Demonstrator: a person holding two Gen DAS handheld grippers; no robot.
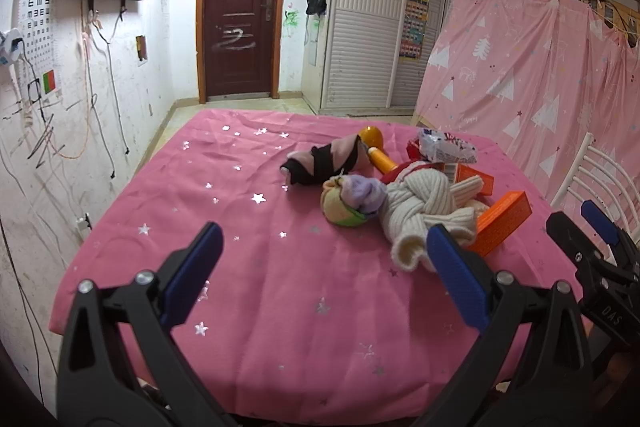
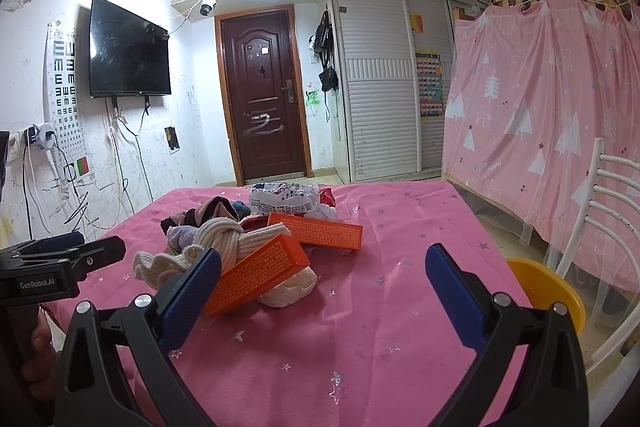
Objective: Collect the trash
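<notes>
A table draped in a pink, lightly creased cloth strewn with small silver stars (image 1: 248, 291) is seen from both wrist views, and a heap of mixed items is gathered toward its far right part. Nearest in the heap lies a cream, rib-knit sock tied into a bulky knot (image 1: 424, 211), its open cuff flaring toward the near edge. Leaning against it is a long rectangular orange cardboard box with fine print (image 2: 256, 275), and a second, similar orange box (image 2: 320, 233) lies flat just behind. A crumpled, glossy white plastic wrapper with red and dark printing (image 2: 286, 201) rests at the far side of the heap. To the left are a soft lilac and yellow-green balled sock (image 1: 352, 203) and a pink and black striped sock (image 1: 324, 163), with a smooth orange-yellow plastic bottle (image 1: 378, 151) lying behind them. A rounded yellow plastic bin (image 2: 548, 291) is visible below the right edge of the table, beside a white metal chair (image 2: 600, 227). The left gripper (image 1: 324, 267) is held over the near cloth with its blue-padded jaws spread wide and nothing between them. The right gripper (image 2: 324, 287) is likewise spread wide and empty, its left pad overlapping the near end of the leaning box in view; contact cannot be judged.
</notes>
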